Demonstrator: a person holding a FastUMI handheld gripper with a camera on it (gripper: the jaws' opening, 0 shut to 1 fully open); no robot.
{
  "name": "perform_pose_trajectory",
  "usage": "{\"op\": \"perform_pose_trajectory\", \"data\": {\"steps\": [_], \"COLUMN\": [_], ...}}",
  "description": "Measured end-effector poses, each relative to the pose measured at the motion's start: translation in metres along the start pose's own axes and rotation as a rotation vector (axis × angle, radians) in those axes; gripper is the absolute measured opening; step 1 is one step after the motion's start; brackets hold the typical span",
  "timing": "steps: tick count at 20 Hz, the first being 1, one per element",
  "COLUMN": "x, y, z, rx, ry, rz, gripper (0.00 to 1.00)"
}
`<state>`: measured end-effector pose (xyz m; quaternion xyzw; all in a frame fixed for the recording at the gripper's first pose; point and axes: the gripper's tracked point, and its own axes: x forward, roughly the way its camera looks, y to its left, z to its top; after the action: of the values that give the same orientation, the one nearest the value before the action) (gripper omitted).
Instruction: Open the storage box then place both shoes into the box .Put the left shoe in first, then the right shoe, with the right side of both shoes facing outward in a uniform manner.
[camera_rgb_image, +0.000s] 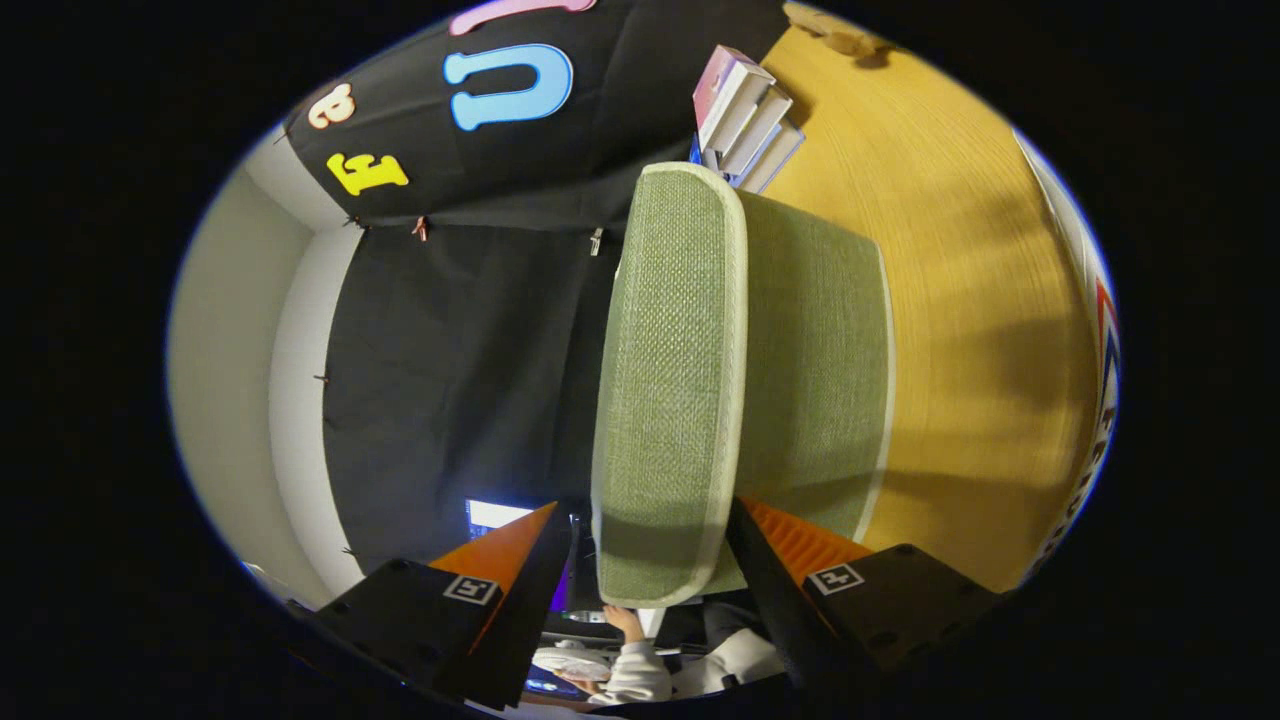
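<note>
View rolled sideways. Green woven storage box (810, 370) on the wooden worktop (980, 330), its white-trimmed lid (670, 390) swung up and standing on edge. Gripper (650, 570) fingers spread apart, lid's near edge between them; one finger (775, 575) looks pressed to the lid's inner side, the other finger (520, 570) off it with a gap. Stack of books (745, 120) just beyond the box's far end. Past the fingers, a person's hand (622, 622) and pale sleeve (640, 675), next to a white thing that may be a shoe (570, 662), too small to tell.
</note>
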<state>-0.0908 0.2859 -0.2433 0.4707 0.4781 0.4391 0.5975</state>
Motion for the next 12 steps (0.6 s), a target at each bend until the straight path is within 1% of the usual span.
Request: {"op": "perform_pose_trajectory", "data": {"steps": [3,7,8,9,10,11,12], "x": [-0.009,-0.024,-0.025,-0.024,-0.022,-0.021,-0.016], "y": [0.009,0.031,0.032,0.034,0.040,0.041,0.040], "z": [0.002,0.005,0.010,0.014,0.011,0.009,0.012], "rx": [-0.005,0.036,0.032,0.032,0.042,0.045,0.041], "ry": [-0.007,-0.018,-0.038,-0.052,-0.035,-0.031,-0.040], "rz": [0.006,0.028,0.016,0.014,0.025,0.013,0.001], "gripper": [0.95,0.95,0.91,0.79,0.68,0.68,0.54]}}
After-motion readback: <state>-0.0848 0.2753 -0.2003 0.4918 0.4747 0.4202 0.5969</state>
